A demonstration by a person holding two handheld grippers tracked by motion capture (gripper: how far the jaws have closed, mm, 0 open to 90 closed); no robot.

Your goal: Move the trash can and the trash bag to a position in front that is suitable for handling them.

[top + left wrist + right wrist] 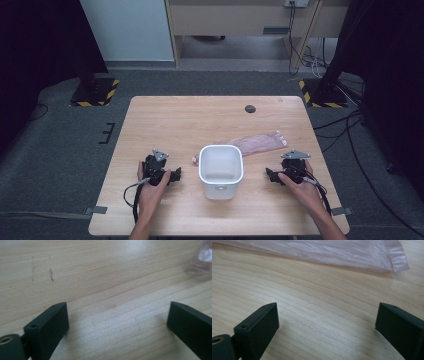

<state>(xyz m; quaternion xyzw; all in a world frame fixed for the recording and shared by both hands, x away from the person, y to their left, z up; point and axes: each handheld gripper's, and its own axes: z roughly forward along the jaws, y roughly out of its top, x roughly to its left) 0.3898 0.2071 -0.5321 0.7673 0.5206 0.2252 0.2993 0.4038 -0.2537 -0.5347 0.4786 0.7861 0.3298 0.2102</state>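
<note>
Wooden counter (pixel 165 120) in play, white square bin (pixel 221 170) sitting upright at centre, open top, rounded corners, right between the two hands. Small dark round spot (pixel 250 108) out at the far edge, well apart from everything. Dark floor all round, striped black-and-yellow stand bases (pixel 95 92) beyond the far corners.

Thin pinkish plastic bag (pixel 260 143) lying flat on the counter, just behind the bin and to its right. Long axis running slantwise: near-left end tucked behind the bin's far rim, far-right end, with its folded strip, pointing off toward the far right corner. Bin standing partly in the way of the bag's left end from the near side.

Left gripper (pixel 175 175) resting on the counter left of the bin, fingers (pixel 50 325) spread wide, released, nothing but bare wood between them; a scrap of clear plastic (pixel 203 258) far off at the upper right of the left gripper view. Right gripper (pixel 270 174) on the counter right of the bin, fingers (pixel 259 326) likewise wide apart and released, bare wood between. Bag (pixel 324 252) stretched crosswise beyond those fingers, apart from them, not touched; bag's edge strip at the right of the right gripper view.
</note>
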